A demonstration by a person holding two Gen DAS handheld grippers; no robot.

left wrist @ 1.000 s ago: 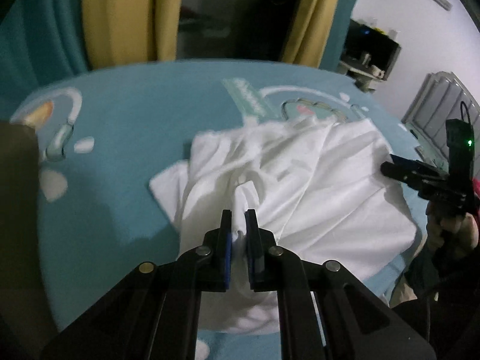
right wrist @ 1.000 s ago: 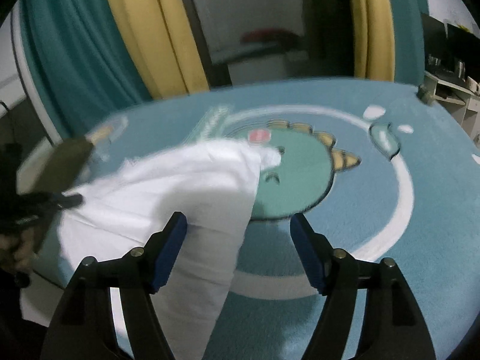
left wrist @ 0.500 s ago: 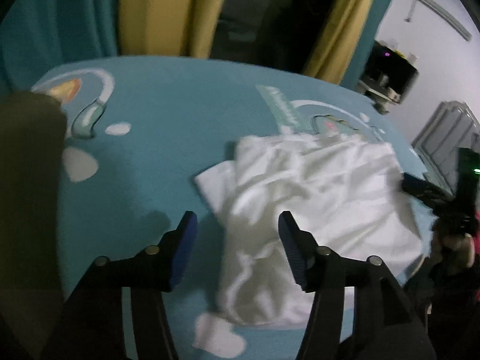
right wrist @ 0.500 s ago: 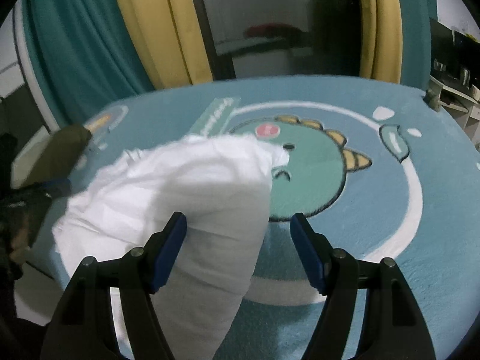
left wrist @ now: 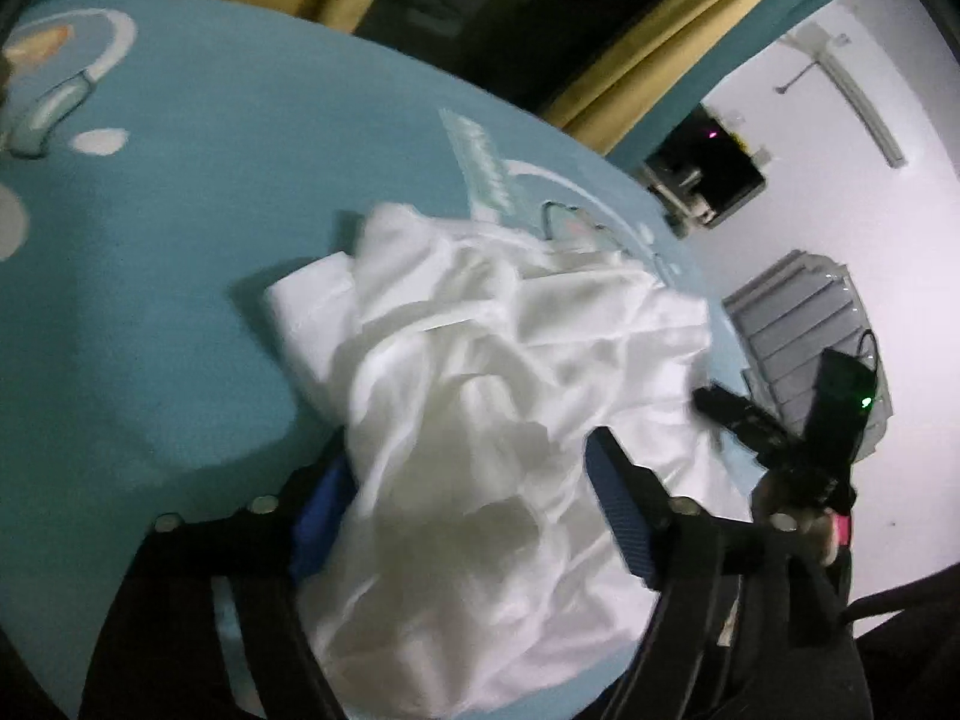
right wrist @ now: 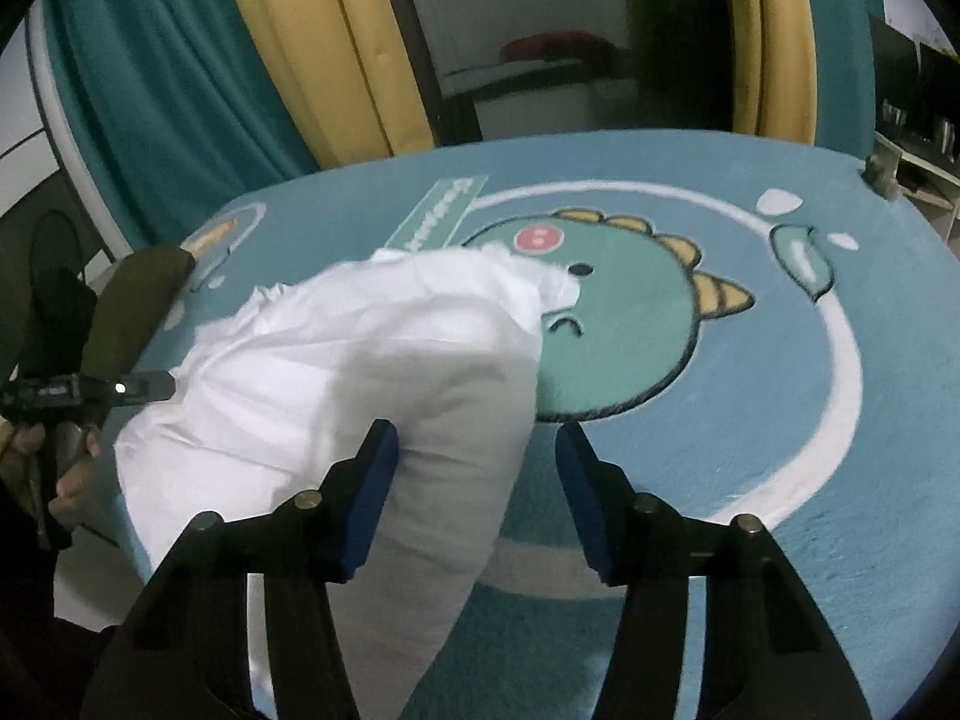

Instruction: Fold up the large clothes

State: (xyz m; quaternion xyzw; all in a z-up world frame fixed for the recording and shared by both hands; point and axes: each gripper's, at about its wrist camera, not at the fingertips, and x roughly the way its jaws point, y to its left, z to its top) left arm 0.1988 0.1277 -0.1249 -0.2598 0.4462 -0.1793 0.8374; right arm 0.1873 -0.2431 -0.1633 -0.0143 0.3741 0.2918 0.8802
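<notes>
Two grippers work over one white garment (left wrist: 480,420) crumpled on a teal mat (left wrist: 180,240). From the left wrist view, the left gripper (left wrist: 465,495) has just been opening and now stands spread as wide as it goes, released; cloth bulges up between its blue pads (left wrist: 618,510) and drapes over the left-hand one, but nothing is pinched. From the right wrist view, the right gripper (right wrist: 477,480) has just been closing and stands about half spread; a fold of the garment (right wrist: 360,372) lies between its pads (right wrist: 375,498), brushing the left-hand one, while the other pad hangs clear over the mat (right wrist: 840,540), so it grips nothing. Each gripper also shows in the other's view: the right one (left wrist: 738,414) at the garment's right edge with a green light on its body, the left one (right wrist: 144,387) at the garment's left edge, a hand (right wrist: 66,480) below it partly cut off by the frame. The garment's near hem is hidden behind the gripper bodies, and blur makes its sleeves hard to tell. One green dinosaur (right wrist: 606,324) is printed on the mat, its left side covered by cloth. Yellow and teal curtains (right wrist: 300,60) hang behind.
</notes>
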